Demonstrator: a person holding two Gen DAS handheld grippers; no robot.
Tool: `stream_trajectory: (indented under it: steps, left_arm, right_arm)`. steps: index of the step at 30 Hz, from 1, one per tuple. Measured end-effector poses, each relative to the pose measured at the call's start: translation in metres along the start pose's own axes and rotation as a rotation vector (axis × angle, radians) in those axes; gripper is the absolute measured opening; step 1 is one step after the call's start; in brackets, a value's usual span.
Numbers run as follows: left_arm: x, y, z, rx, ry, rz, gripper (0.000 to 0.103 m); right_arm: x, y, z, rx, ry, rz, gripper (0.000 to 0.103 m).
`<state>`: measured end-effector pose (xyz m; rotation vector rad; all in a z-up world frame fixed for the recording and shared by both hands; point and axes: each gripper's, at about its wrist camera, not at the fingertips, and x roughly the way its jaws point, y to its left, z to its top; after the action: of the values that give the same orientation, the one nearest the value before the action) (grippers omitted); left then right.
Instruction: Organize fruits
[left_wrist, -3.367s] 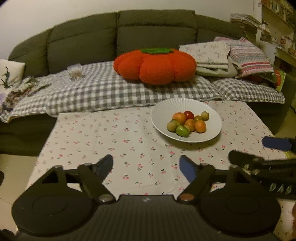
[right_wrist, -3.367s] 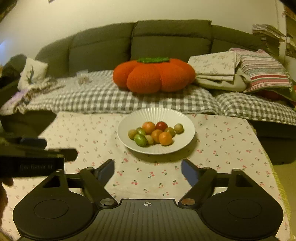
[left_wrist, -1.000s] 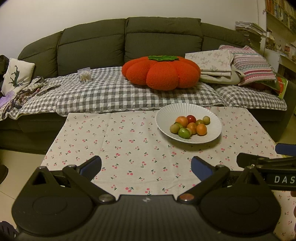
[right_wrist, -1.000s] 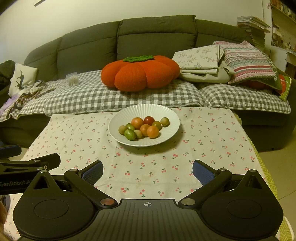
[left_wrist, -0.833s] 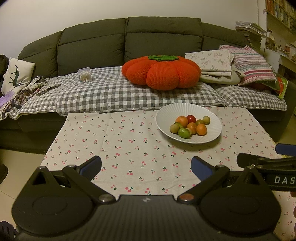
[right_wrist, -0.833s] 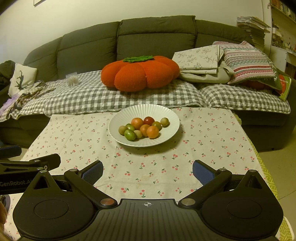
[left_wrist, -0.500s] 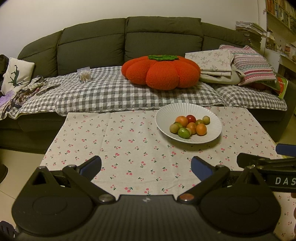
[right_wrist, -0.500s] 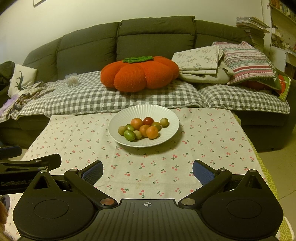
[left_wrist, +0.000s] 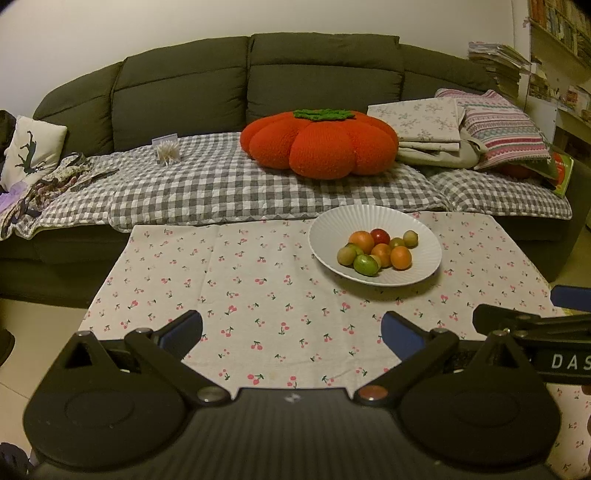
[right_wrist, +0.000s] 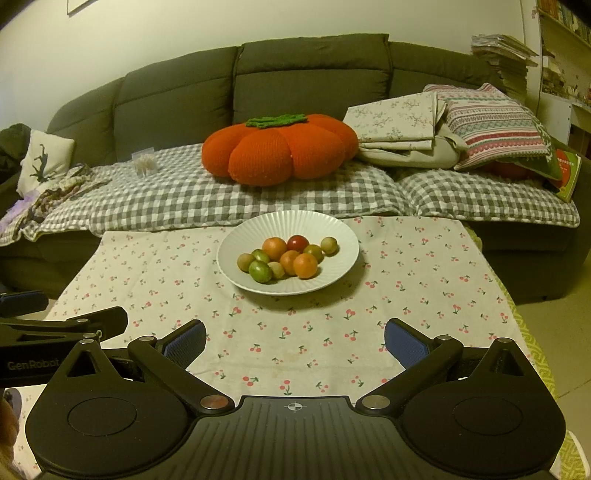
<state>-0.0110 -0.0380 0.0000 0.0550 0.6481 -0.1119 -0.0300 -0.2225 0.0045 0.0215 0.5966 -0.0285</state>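
Note:
A white ribbed plate (left_wrist: 424, 236) (right_wrist: 332, 229) sits toward the far side of the table with the cherry-print cloth (left_wrist: 240, 280) (right_wrist: 406, 295). It holds several small fruits (left_wrist: 373, 251) (right_wrist: 288, 258): orange, green, yellowish and one red. My left gripper (left_wrist: 291, 334) is open and empty above the near part of the cloth, well short of the plate. My right gripper (right_wrist: 295, 341) is open and empty, also near the front edge. Each gripper shows at the edge of the other's view.
A dark green sofa (left_wrist: 184, 88) (right_wrist: 177, 96) stands behind the table, covered with a grey checked blanket (left_wrist: 203, 188). On it lie an orange pumpkin cushion (left_wrist: 317, 144) (right_wrist: 277, 147), folded linens and a striped pillow (right_wrist: 495, 125). Shelves with books stand at far right.
Both grippers have pulled back from the plate and opened wider since 3.4 s ago. Over the last second almost nothing moved.

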Motion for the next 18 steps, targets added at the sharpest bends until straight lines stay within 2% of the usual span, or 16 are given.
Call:
stream_trajectory:
  steps: [18]
  left_arm:
    - [0.0012,-0.0002,-0.0012,0.002,0.003,0.001,0.102]
  right_arm:
    - [-0.0005,0.0005,0.0001,0.0,-0.002,0.001,0.103]
